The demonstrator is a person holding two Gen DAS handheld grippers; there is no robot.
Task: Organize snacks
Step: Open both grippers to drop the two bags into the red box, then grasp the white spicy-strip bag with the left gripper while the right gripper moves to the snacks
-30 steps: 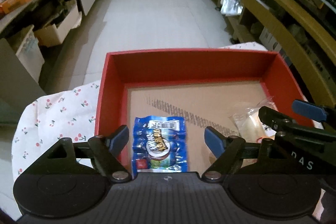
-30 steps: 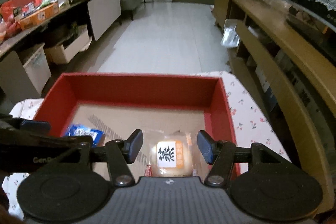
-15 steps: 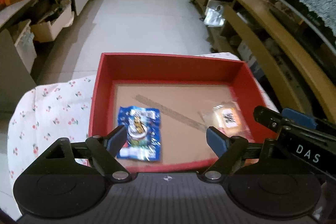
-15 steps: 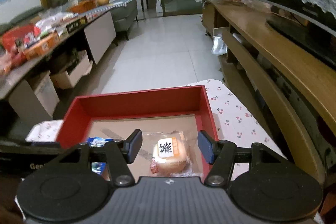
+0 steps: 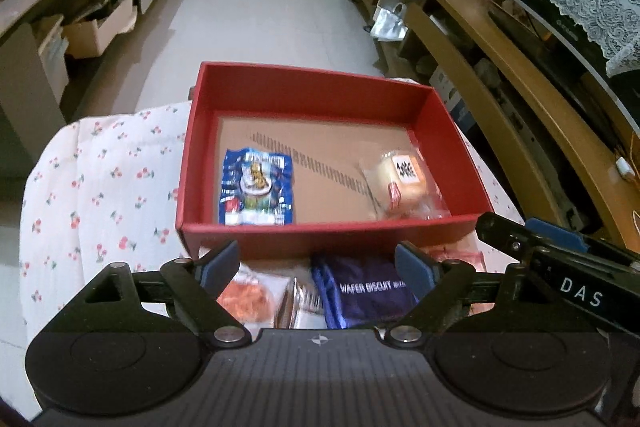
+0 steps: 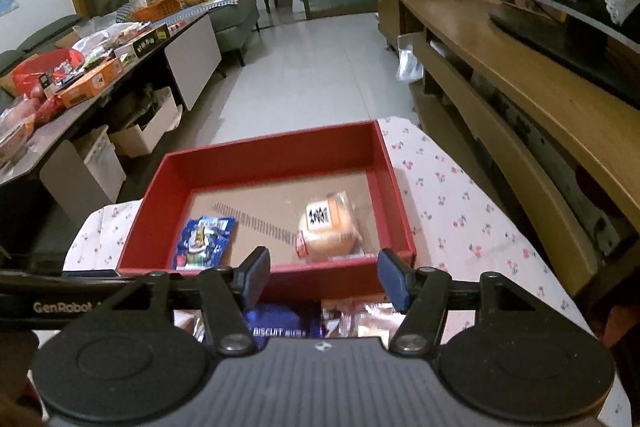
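Note:
A red box (image 5: 320,239) (image 6: 256,155) sits on a cherry-print cloth. Inside it lie a blue snack packet (image 5: 258,187) (image 6: 204,237) at the left and a wrapped bun with an orange label (image 5: 402,183) (image 6: 326,229) at the right. Nearer than the box lie loose snacks: a purple wafer biscuit pack (image 5: 366,291) (image 6: 276,325) and an orange-printed packet (image 5: 250,297). My left gripper (image 5: 318,269) is open and empty above those loose snacks. My right gripper (image 6: 322,279) is open and empty, just short of the box's near wall.
The cherry-print cloth (image 5: 100,187) covers the table, with floor beyond it. A wooden shelf unit (image 6: 520,107) runs along the right. A cluttered counter (image 6: 80,67) with boxes under it stands at the left. The right gripper's arm (image 5: 560,267) crosses the left wrist view's lower right.
Both grippers have pulled back and up out of the box, leaving the blue packet and the bun inside. The loose snacks in front of the box have come into view.

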